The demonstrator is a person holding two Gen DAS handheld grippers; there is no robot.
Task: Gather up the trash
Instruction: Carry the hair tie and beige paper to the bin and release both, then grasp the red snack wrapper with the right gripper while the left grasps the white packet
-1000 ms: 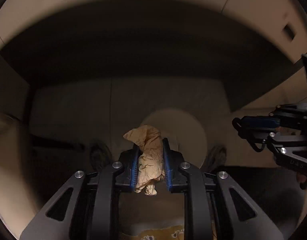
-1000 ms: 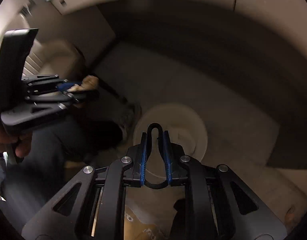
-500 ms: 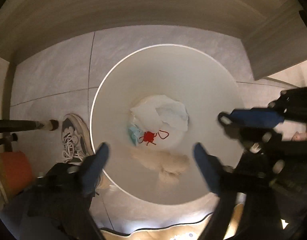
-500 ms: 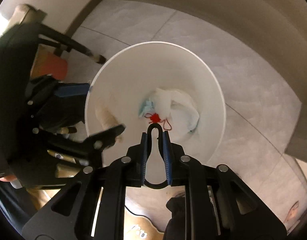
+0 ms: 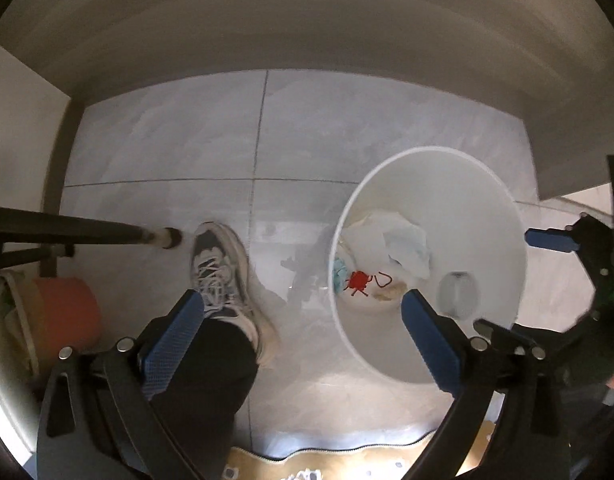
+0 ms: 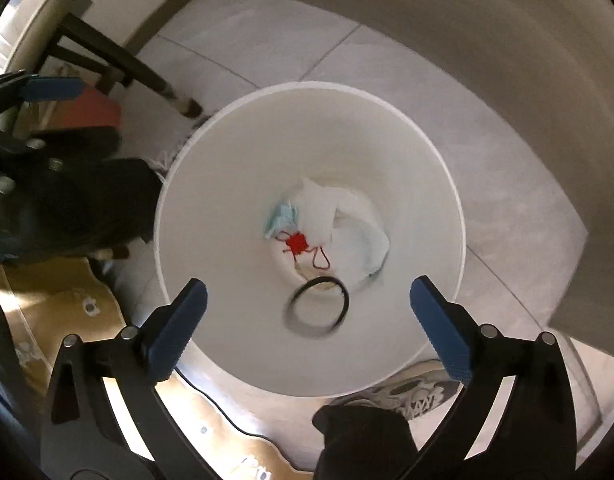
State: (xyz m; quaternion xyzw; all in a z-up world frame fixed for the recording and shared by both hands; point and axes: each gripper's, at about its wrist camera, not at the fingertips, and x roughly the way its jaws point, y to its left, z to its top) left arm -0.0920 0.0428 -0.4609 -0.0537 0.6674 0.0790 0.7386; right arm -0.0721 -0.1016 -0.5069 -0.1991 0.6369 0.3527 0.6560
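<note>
The white bin serves as the landmark. The right gripper is held directly above its mouth, pointing down, so that whatever is let go lands inside; its jaws have just been opening and now stand wide apart with nothing pressed between the pads. A black ring, blurred, is seen between the spread fingers and inside the bin's outline, apparently falling toward the bottom. Whether it has landed cannot be told.

The left gripper is held over the floor just beside the bin, with 1 finger overlapping the bin's rim in the picture. Its jaws have also just been opening and are fully spread, with nothing between them. A crumpled tan paper lies at the bottom of the bin, next to a red knot of string, a pale blue scrap and white crumpled paper.

Around the bin, a shoe and a dark trouser leg are seen just beside it on the grey tiled floor. A dark chair leg and an orange container stand further off on that side. The bin's mouth is unobstructed; only the 2 grippers crowd each other near its rim.
</note>
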